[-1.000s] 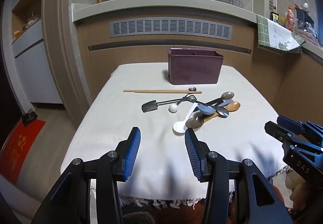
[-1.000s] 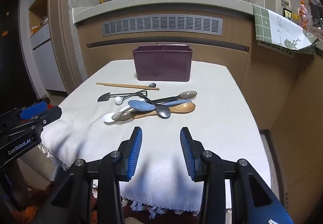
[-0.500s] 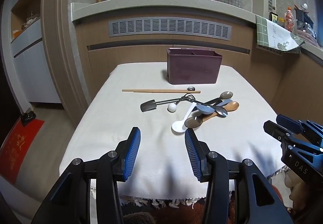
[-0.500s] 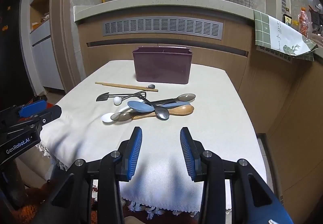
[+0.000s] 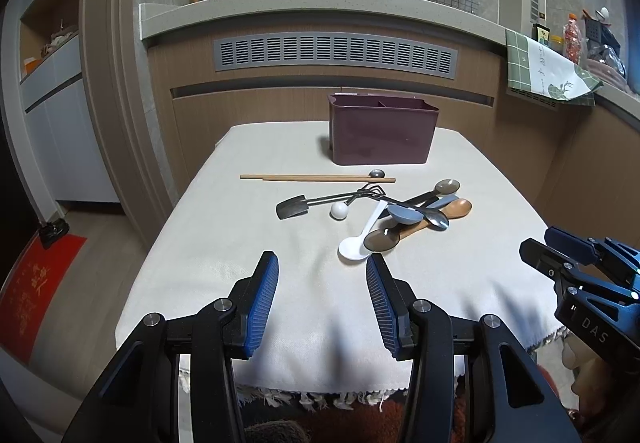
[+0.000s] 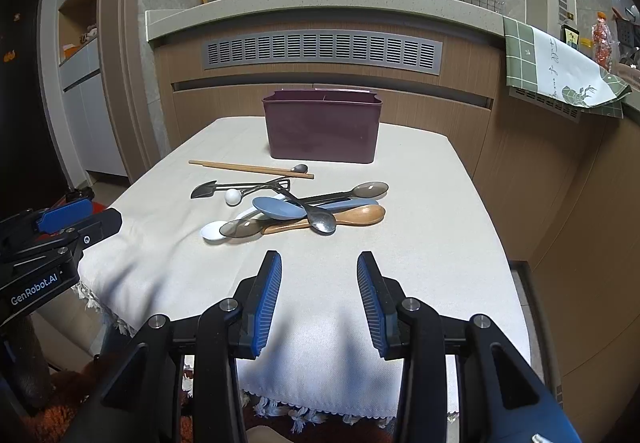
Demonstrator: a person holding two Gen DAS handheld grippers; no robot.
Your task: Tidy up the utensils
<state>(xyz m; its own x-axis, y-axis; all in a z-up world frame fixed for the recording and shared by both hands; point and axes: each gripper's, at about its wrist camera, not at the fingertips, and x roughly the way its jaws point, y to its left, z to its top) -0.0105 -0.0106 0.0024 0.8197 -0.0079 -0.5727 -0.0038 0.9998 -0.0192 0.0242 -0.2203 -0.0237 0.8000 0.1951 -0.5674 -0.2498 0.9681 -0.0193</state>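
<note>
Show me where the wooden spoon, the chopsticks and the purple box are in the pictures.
wooden spoon (image 6: 366,214): right wrist view, on its bowl.
chopsticks (image 5: 312,178): left wrist view, middle of the sticks.
purple box (image 6: 322,133): right wrist view, on its front wall.

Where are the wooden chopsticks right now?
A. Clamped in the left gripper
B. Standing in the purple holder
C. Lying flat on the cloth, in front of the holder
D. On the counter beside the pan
C: the chopsticks lie flat on the tablecloth just in front of the purple holder, while the left gripper and the right gripper are both open and hold nothing.
</note>
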